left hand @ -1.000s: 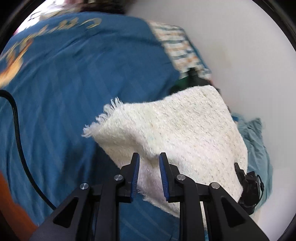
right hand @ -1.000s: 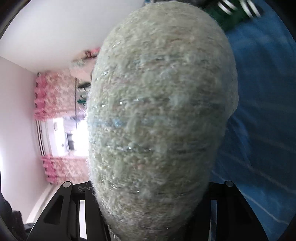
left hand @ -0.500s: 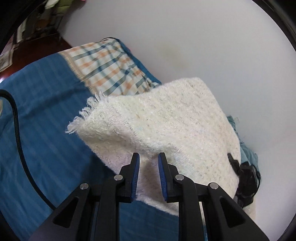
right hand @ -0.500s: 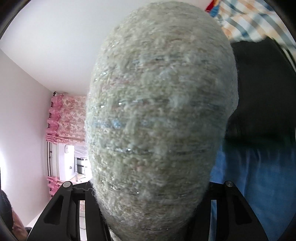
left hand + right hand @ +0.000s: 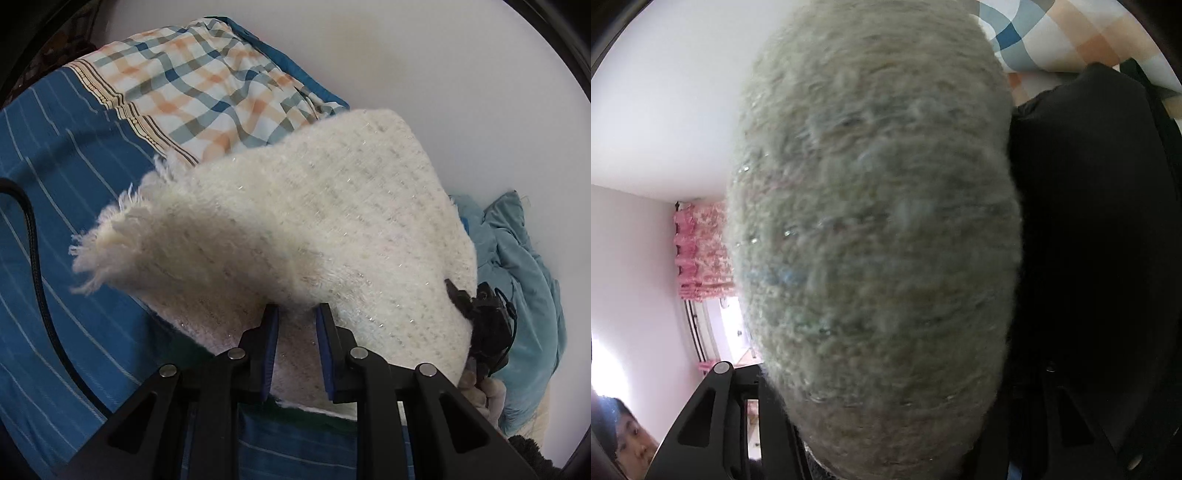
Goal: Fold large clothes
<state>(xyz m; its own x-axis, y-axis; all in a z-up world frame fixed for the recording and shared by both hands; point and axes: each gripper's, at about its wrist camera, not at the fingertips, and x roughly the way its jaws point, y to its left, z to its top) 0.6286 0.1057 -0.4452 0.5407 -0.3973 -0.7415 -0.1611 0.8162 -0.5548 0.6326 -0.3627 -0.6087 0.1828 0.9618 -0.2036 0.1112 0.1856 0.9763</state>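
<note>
At the far left of the left wrist view a black cable [image 5: 35,236] runs across the blue striped bedsheet [image 5: 66,177], with a checked pillow [image 5: 192,85] at the head of the bed against the white wall. In the middle, the cream knitted garment [image 5: 295,221] hangs lifted off the bed, its fringed corner [image 5: 96,254] drooping free to the left; the left tool [image 5: 293,347] has its blue-padded jaws pinched on the lower edge of the knit, a fold of it held between them. At the right edge of the garment the right tool [image 5: 484,317] appears as a dark shape at the fabric's border, and beyond it lies a crumpled light-blue cloth [image 5: 528,266]. In the right wrist view the garment [image 5: 875,236] fills nearly everything, bulging straight out from where the fingers would be, so the right tool seems to be clamped on it, though the fingertips are hidden. By my judgement the fold is under way: the piece looks doubled over but is held in the air, so laying it flat on the bed, squaring the edges and any further folds remain.
</note>
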